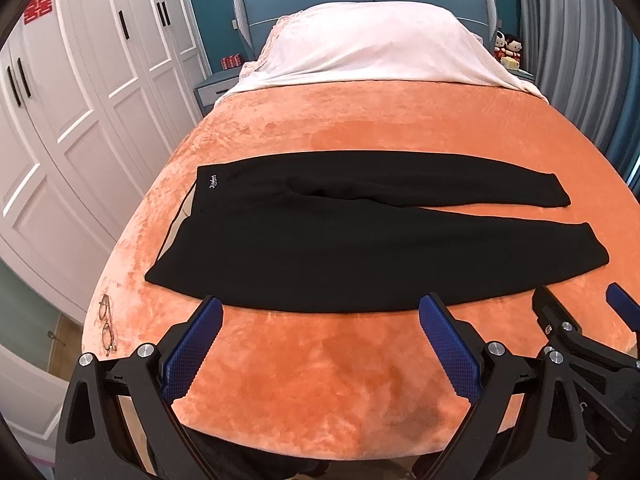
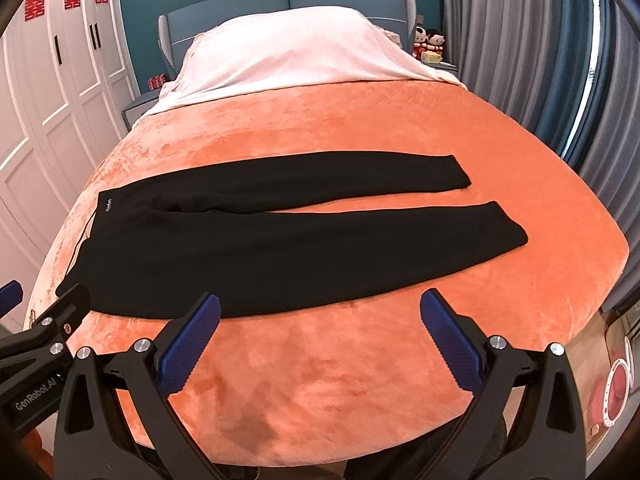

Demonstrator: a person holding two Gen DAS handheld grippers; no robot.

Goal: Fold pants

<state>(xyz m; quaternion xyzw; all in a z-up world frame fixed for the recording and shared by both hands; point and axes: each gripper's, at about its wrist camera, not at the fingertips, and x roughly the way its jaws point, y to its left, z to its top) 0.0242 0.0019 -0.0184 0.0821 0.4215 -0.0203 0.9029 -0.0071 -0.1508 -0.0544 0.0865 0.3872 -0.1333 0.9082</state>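
While the black pants (image 1: 360,240) lie flat on the bed (image 1: 320,360), both my jaws stand wide. They hold nothing.

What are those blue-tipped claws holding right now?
Nothing. The left gripper and right gripper both stand open above the orange blanket, short of the black pants, which lie flat, untouched.
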